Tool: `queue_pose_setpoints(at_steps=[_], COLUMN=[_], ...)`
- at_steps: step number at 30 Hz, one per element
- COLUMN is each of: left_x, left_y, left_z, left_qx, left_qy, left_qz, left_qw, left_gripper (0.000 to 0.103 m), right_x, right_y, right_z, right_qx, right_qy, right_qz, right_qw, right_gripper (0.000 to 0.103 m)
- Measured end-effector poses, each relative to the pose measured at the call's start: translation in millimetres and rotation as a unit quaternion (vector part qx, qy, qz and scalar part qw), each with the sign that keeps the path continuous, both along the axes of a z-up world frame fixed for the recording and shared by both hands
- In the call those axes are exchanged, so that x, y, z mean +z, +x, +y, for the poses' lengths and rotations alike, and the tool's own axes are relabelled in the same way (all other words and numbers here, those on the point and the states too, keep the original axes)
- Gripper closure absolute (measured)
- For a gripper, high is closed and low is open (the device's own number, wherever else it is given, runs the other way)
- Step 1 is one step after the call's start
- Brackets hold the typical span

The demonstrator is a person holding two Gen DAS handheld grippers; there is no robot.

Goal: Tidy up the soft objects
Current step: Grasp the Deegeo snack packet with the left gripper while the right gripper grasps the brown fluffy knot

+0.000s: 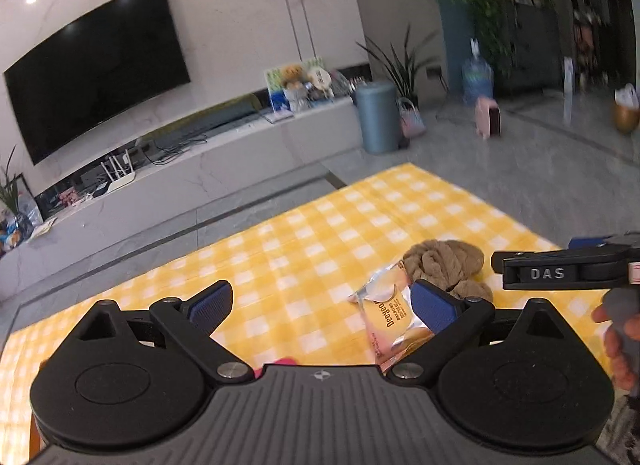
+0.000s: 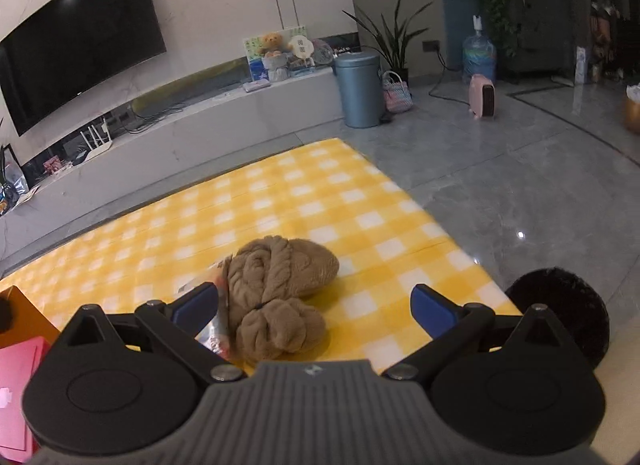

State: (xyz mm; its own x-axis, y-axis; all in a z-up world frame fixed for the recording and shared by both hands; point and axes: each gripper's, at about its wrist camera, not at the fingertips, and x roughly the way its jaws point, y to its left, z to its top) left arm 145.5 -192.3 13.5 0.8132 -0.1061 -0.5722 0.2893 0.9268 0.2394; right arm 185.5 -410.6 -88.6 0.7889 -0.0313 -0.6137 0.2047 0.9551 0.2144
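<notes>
A brown knitted hat with a pompom (image 2: 280, 293) lies on the yellow checked tablecloth (image 2: 280, 193); in the left wrist view the hat (image 1: 444, 265) lies ahead on the right. A shiny snack packet (image 1: 388, 313) lies against the hat's left side, and the packet's edge (image 2: 212, 277) shows behind my right gripper's left finger. My left gripper (image 1: 324, 305) is open above the cloth, its right finger over the packet. My right gripper (image 2: 316, 305) is open, with the hat's pompom between its fingers near the left one. Its black body (image 1: 560, 269) enters the left wrist view from the right.
A pink box (image 2: 16, 385) and an orange box (image 2: 20, 313) sit at the table's left. A black furry object (image 2: 568, 317) is at the right edge. Beyond the table are grey floor, a TV (image 1: 96, 69), a white cabinet, a blue bin (image 2: 358, 89). A hand (image 1: 620, 329) shows at right.
</notes>
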Motion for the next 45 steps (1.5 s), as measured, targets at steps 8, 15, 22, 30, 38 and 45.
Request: queue_pose_setpoints(at_steps=[8,15,22,30,38,45], left_x=[-15.5,-35.8,-71.6,-96.6,-103.4,-112.7], left_y=[63.2,115.9,126.7,134.7,136.1,138.3], left_z=[-31.4,-44.2,-63.6,-59.3,-49.2,-47.4], left_qx=[-0.004,-0.053,-0.057,-0.013,0.001,0.018], left_qy=[-0.032,-0.048,-0.003,0.021,0.017,0.011], left_qz=[0.065,0.136,0.193,0.207,0.223,0.226], left_qw=[0.9973,0.9881,0.9797,0.978,0.9747,0.9739], left_gripper=[0.0,0.0,0.0,0.0,0.0,0.0], right_x=[-19.7,-43.1,-57.4,-62.9,-67.2,-70.1], right_y=[25.7,46.6,59.0,61.3,61.9,58.6], right_z=[-1.7,8.6,12.9,13.4,17.7,9.5], right_qx=[0.01,0.028,0.033,0.037,0.039,0.026], right_qy=[-0.004,-0.002,0.002,-0.013,-0.032,-0.02], right_qz=[-0.011,0.025,0.054,0.082,0.101,0.115], right_qw=[1.0,0.999,0.998,0.996,0.994,0.993], right_gripper=[0.003,0.003,0.003,0.003,0.003,0.003])
